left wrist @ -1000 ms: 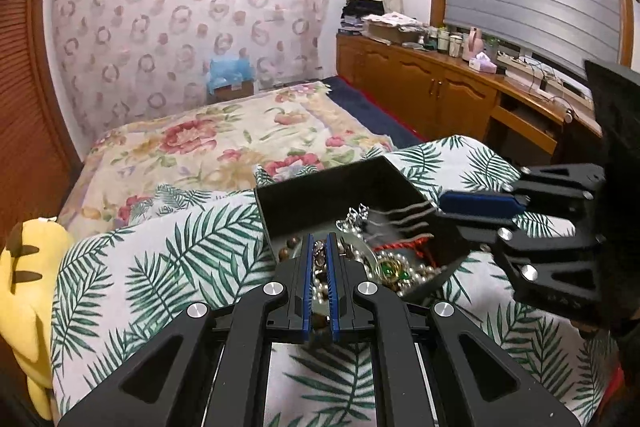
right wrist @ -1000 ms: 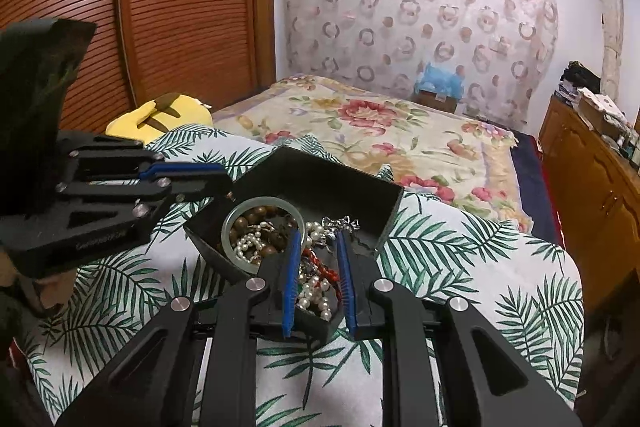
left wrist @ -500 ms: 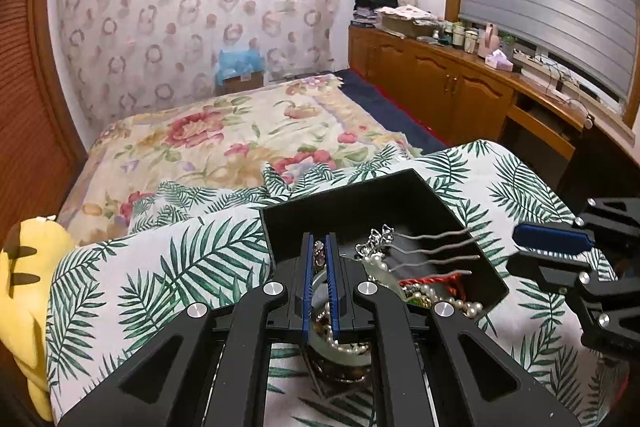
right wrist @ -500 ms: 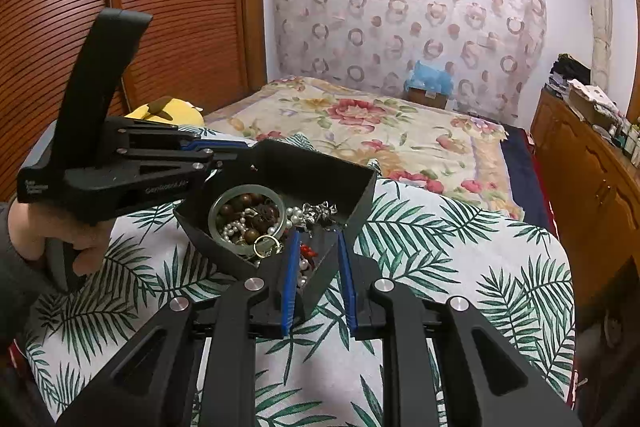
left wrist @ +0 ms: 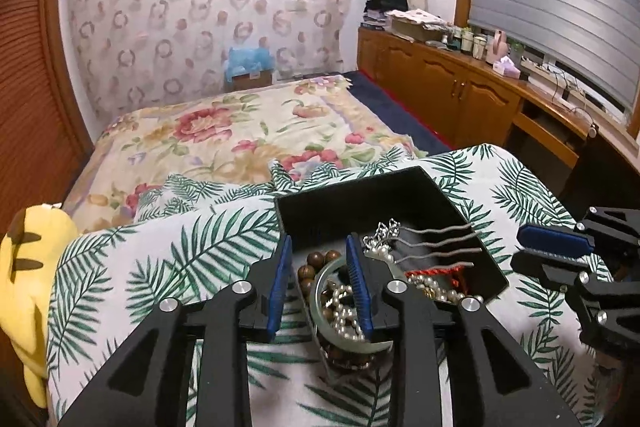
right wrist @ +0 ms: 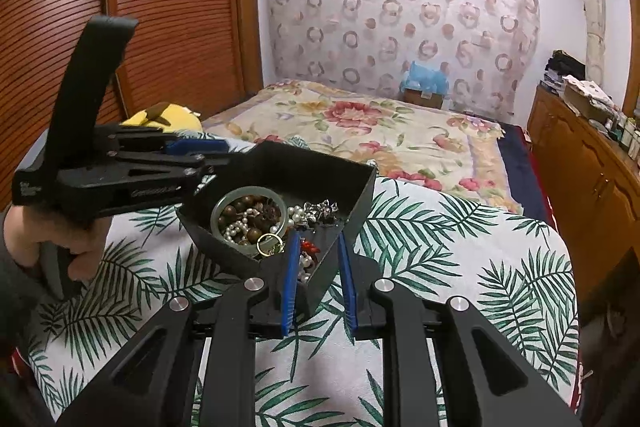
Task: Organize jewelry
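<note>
A black jewelry tray (left wrist: 400,195) (right wrist: 288,163) sits tilted on the palm-leaf cloth. It holds a green jade bangle (left wrist: 340,341) (right wrist: 228,201), brown wooden beads (left wrist: 316,259), pearl strands (left wrist: 344,307), silver hairpins (left wrist: 436,239), a red cord and a gold ring (right wrist: 269,243). My left gripper (left wrist: 320,287) is open, its jaws standing either side of the tray's near corner. My right gripper (right wrist: 318,279) is open around the tray's other near corner. In the right wrist view the left gripper (right wrist: 120,167) shows at the tray's left side.
The palm-leaf cloth (right wrist: 440,259) covers a raised surface in front of a floral bed (left wrist: 240,131). A yellow plush toy (left wrist: 28,267) lies at the left. Wooden cabinets (left wrist: 460,95) run along the right wall. A wooden wardrobe (right wrist: 140,7) stands at the left.
My left gripper has opened from a tight pinch on the tray's rim. The right gripper's jaws have widened too. The tray has settled lower and nearer both cameras.
</note>
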{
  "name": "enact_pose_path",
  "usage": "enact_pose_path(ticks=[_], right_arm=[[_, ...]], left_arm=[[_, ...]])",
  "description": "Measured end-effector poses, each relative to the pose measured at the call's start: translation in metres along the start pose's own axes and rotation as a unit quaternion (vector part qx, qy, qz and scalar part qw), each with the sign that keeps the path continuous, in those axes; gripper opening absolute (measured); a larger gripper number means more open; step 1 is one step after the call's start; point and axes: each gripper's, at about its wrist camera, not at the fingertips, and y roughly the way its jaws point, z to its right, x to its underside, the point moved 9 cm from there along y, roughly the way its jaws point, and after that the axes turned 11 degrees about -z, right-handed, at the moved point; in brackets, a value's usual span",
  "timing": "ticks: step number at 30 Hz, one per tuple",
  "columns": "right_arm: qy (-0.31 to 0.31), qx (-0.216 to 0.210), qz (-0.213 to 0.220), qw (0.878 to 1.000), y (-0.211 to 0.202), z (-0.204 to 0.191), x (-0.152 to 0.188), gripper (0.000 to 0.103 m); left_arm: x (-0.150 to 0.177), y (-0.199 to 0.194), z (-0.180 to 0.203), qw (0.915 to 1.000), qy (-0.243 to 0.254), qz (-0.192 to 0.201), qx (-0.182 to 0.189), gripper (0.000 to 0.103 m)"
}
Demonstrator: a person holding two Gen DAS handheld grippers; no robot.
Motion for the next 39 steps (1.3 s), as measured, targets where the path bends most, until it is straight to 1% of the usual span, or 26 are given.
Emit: enact_pose_path(ticks=[1, 2, 4, 5, 6, 7, 8, 10, 12, 13, 15, 17, 19, 21, 25, 27, 30, 32, 34, 39], right_arm=[[0.003, 0.001, 0.002, 1.0, -0.001, 0.0, 0.0, 0.022], [0.007, 0.002, 0.005, 1.0, -0.002, 0.0, 0.0, 0.022], [0.013, 0.003, 0.009, 1.0, -0.005, 0.0, 0.0, 0.022], [0.016, 0.004, 0.01, 1.0, -0.006, 0.0, 0.0, 0.022], [0.02, 0.004, 0.012, 1.0, -0.008, 0.0, -0.001, 0.028], [0.026, 0.007, 0.014, 1.0, -0.009, 0.001, -0.001, 0.032], [0.03, 0.007, 0.016, 0.999, -0.011, 0.002, -0.001, 0.037], [0.041, 0.008, 0.021, 0.999, -0.014, 0.003, 0.0, 0.042], [0.05, 0.012, 0.024, 0.998, -0.017, 0.005, 0.001, 0.05], [0.056, 0.014, 0.027, 0.998, -0.019, 0.006, 0.003, 0.052], [0.066, 0.011, 0.03, 0.997, -0.022, 0.008, 0.005, 0.06], [0.076, 0.013, 0.036, 0.996, -0.027, 0.009, 0.008, 0.064], [0.081, 0.018, 0.041, 0.996, -0.032, 0.01, 0.011, 0.066], [0.083, 0.021, 0.044, 0.995, -0.037, 0.011, 0.014, 0.071], [0.083, 0.03, 0.05, 0.995, -0.045, 0.011, 0.017, 0.077], [0.08, 0.033, 0.056, 0.995, -0.05, 0.01, 0.019, 0.084], [0.078, 0.045, 0.065, 0.994, -0.061, 0.006, 0.021, 0.091], [0.077, 0.051, 0.069, 0.993, -0.067, 0.004, 0.021, 0.091], [0.079, 0.056, 0.077, 0.992, -0.076, 0.0, 0.022, 0.091], [0.084, 0.068, 0.091, 0.99, -0.094, -0.007, 0.025, 0.096]], left_arm=[[0.002, -0.004, -0.001, 1.0, -0.002, 0.003, -0.001, 0.041], [0.005, -0.008, -0.002, 1.0, -0.004, 0.006, -0.003, 0.047], [0.01, -0.016, -0.002, 0.9999, -0.008, 0.014, -0.004, 0.067], [0.013, -0.02, -0.002, 0.9998, -0.011, 0.018, -0.005, 0.072], [0.015, -0.023, -0.003, 0.9997, -0.014, 0.02, -0.007, 0.08], [0.018, -0.026, -0.004, 0.9996, -0.017, 0.021, -0.009, 0.085], [0.021, -0.029, -0.004, 0.9995, -0.018, 0.022, -0.008, 0.087], [0.025, -0.034, -0.004, 0.9994, -0.02, 0.025, -0.011, 0.094], [0.031, -0.043, -0.001, 0.9991, -0.008, 0.036, -0.02, 0.095], [0.033, -0.046, -0.001, 0.9988, -0.006, 0.039, -0.028, 0.095], [0.04, -0.052, 0.0, 0.9986, -0.011, 0.043, -0.031, 0.095], [0.046, -0.055, 0.007, 0.9989, -0.004, 0.039, -0.026, 0.095], [0.05, -0.059, 0.014, 0.9987, 0.0, 0.041, -0.031, 0.095], [0.053, -0.063, 0.02, 0.9988, 0.001, 0.043, -0.024, 0.095], [0.058, -0.069, 0.028, 0.9987, 0.002, 0.045, -0.027, 0.095], [0.058, -0.072, 0.031, 0.9984, 0.003, 0.047, -0.03, 0.095], [0.061, -0.078, 0.035, 0.9982, -0.001, 0.051, -0.032, 0.095], [0.064, -0.083, 0.033, 0.998, -0.008, 0.053, -0.033, 0.095], [0.066, -0.09, 0.032, 0.9979, -0.02, 0.057, -0.023, 0.095], [0.073, -0.108, 0.034, 0.9972, -0.026, 0.065, -0.026, 0.095]])
